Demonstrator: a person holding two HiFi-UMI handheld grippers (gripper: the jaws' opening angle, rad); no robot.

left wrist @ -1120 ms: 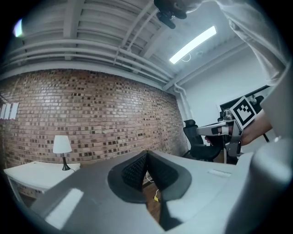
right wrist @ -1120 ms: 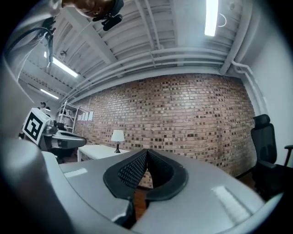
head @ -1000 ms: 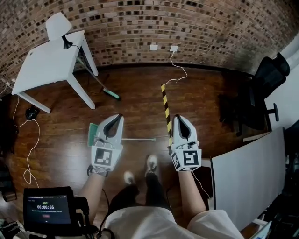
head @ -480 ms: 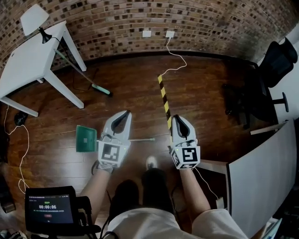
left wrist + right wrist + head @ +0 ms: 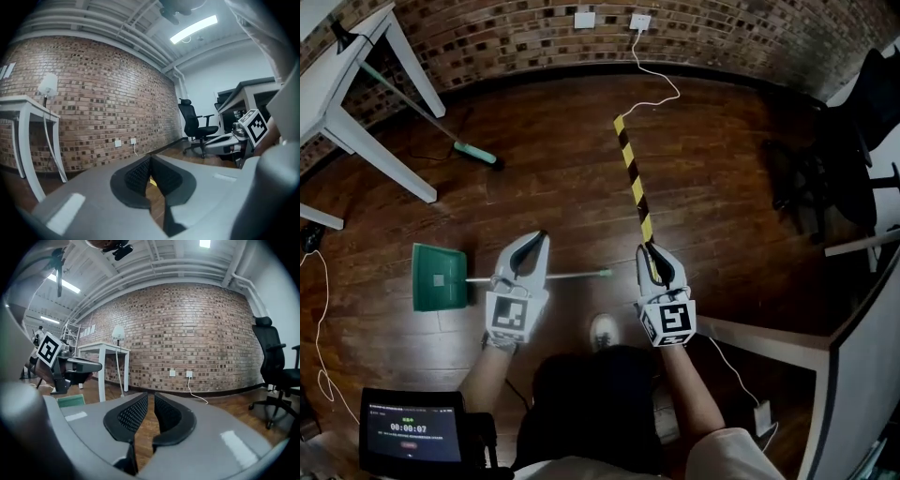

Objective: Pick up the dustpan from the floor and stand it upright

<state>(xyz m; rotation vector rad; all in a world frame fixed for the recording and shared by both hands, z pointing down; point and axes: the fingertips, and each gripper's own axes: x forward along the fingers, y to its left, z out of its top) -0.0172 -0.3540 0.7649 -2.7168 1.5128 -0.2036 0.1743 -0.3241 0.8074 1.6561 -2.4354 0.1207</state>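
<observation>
A green dustpan (image 5: 439,277) lies flat on the wooden floor, and its long thin handle (image 5: 572,275) runs to the right with a green tip. My left gripper (image 5: 538,238) hovers over the middle of that handle, its pads meeting at the tips with nothing between them. Just right of the handle's end is my right gripper (image 5: 650,249). Its jaws have just been opening and now show a narrow empty gap (image 5: 151,399). The right gripper view shows the dustpan (image 5: 70,401) low at the left, below the left gripper (image 5: 70,365).
A white table (image 5: 337,84) stands at the far left with a green-headed broom (image 5: 473,152) leaning beside it. Yellow-black tape (image 5: 631,178) crosses the floor ahead. A black office chair (image 5: 825,169) and a white desk (image 5: 853,375) are at the right. A shoe (image 5: 602,330) shows between the grippers.
Both grippers have dropped toward the floor and the head view has come down with them. The dustpan now lies further left in the picture, with its whole handle showing.
</observation>
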